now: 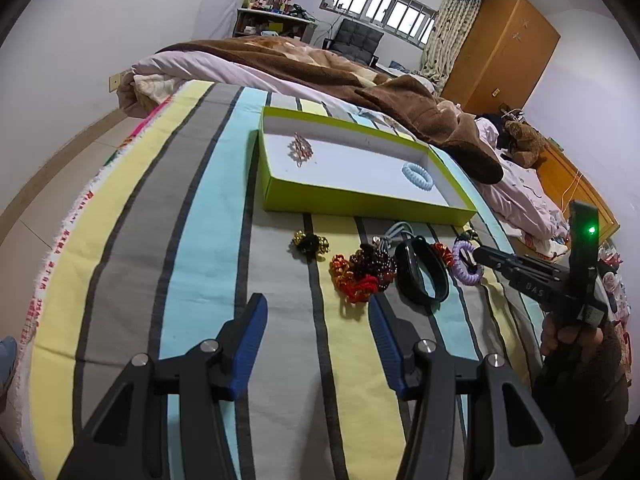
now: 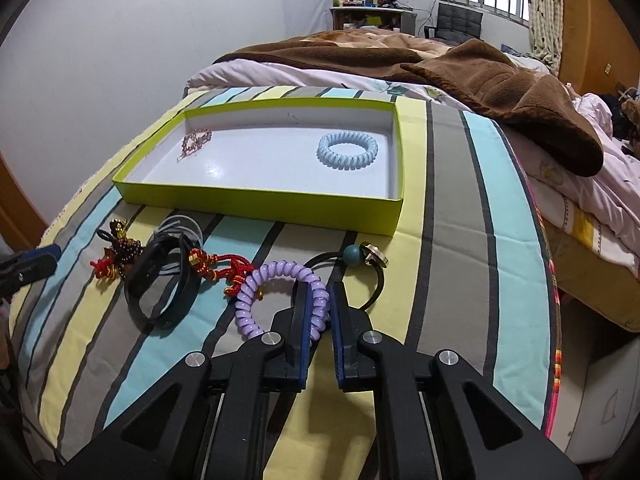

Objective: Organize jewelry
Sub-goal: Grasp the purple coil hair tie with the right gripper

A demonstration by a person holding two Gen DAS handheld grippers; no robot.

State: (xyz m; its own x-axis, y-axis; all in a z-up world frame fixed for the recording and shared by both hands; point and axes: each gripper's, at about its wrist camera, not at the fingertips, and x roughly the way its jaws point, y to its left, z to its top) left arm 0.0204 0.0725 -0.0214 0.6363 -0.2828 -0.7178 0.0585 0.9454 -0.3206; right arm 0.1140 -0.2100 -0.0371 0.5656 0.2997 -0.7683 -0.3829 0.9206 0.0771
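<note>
Left wrist view: your left gripper (image 1: 316, 312) stands wide open and holds nothing, its ribbed blue fingers (image 1: 252, 332) hovering over the striped bedspread (image 1: 192, 240). Just ahead of its right finger lies a knot of red, gold and dark beaded ornaments (image 1: 360, 274); beyond that to the right lies a glossy black smart band (image 1: 420, 276), looped. Further ahead sits the shallow lime-green box (image 1: 360, 200) with a white floor, holding a pale blue spiral hair tie (image 1: 418, 176) and a small pinkish beaded piece (image 1: 301, 150). A small gold-and-black bow (image 1: 310, 243) lies ahead, between the fingers and the box. Far right, your right gripper (image 1: 480, 258) reaches the purple spiral hair tie (image 1: 464, 260).

Right wrist view: your right gripper (image 2: 320, 292) is nearly closed on the purple spiral hair tie (image 2: 276, 292); the coil's right side passes between the two fingers, and the left finger sits inside the ring. The tie is smooth coiled plastic. Immediately ahead and right, a thin black elastic loop (image 2: 372, 280) carries a teal bead (image 2: 353, 253) and a gold disc. To the left lie red knotted cord (image 2: 230, 266) and the smart band (image 2: 160, 280). The box (image 2: 260, 200) stands further ahead.
</note>
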